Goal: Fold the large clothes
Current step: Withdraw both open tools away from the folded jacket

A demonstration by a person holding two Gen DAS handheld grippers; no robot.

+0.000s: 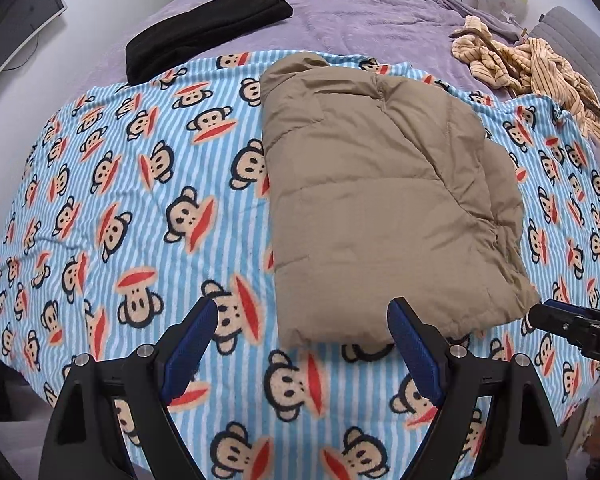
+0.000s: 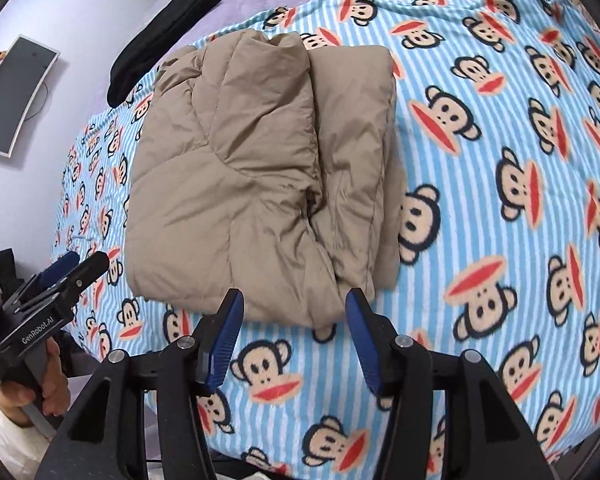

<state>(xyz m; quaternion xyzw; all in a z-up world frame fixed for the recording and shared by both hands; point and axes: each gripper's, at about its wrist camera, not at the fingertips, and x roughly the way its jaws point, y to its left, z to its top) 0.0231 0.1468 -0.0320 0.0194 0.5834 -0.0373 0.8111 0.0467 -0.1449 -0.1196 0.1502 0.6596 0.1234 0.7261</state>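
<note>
The puffy tan quilted jacket [image 1: 380, 200] lies folded into a compact bundle on the monkey-print striped blanket [image 1: 120, 200], apparently finished, while the left gripper [image 1: 304, 344] and right gripper [image 2: 294, 332] hover beside it, fingers apart and empty.

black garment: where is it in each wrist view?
Left wrist: black garment upper left, on the purple bedspread, beyond the monkey blanket.
Right wrist: black garment upper left, at the blanket's far edge.
Shared landmark: folded tan jacket.
</note>
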